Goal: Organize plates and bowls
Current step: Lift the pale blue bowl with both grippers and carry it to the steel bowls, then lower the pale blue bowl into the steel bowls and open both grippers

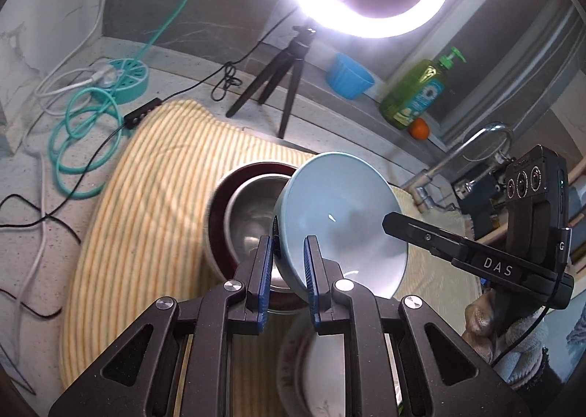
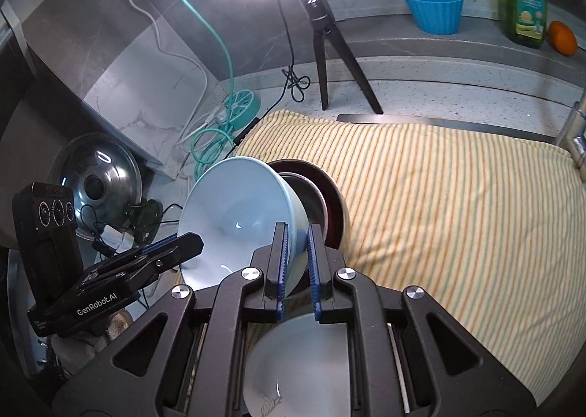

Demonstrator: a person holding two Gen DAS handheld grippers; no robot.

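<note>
A light blue bowl hangs tilted above the striped cloth, gripped at opposite sides of its rim. My left gripper is shut on the near rim; in the right wrist view it reaches into the bowl from the left. My right gripper is shut on the bowl's wall, and its tip shows inside the bowl. Just behind the blue bowl a steel bowl sits nested in a dark red bowl. A white dish lies under the fingers.
A yellow striped cloth covers the counter. Behind it stand a ring light on a tripod, a blue cup, a green soap bottle, an orange and a faucet. Cables and a pot lid lie left.
</note>
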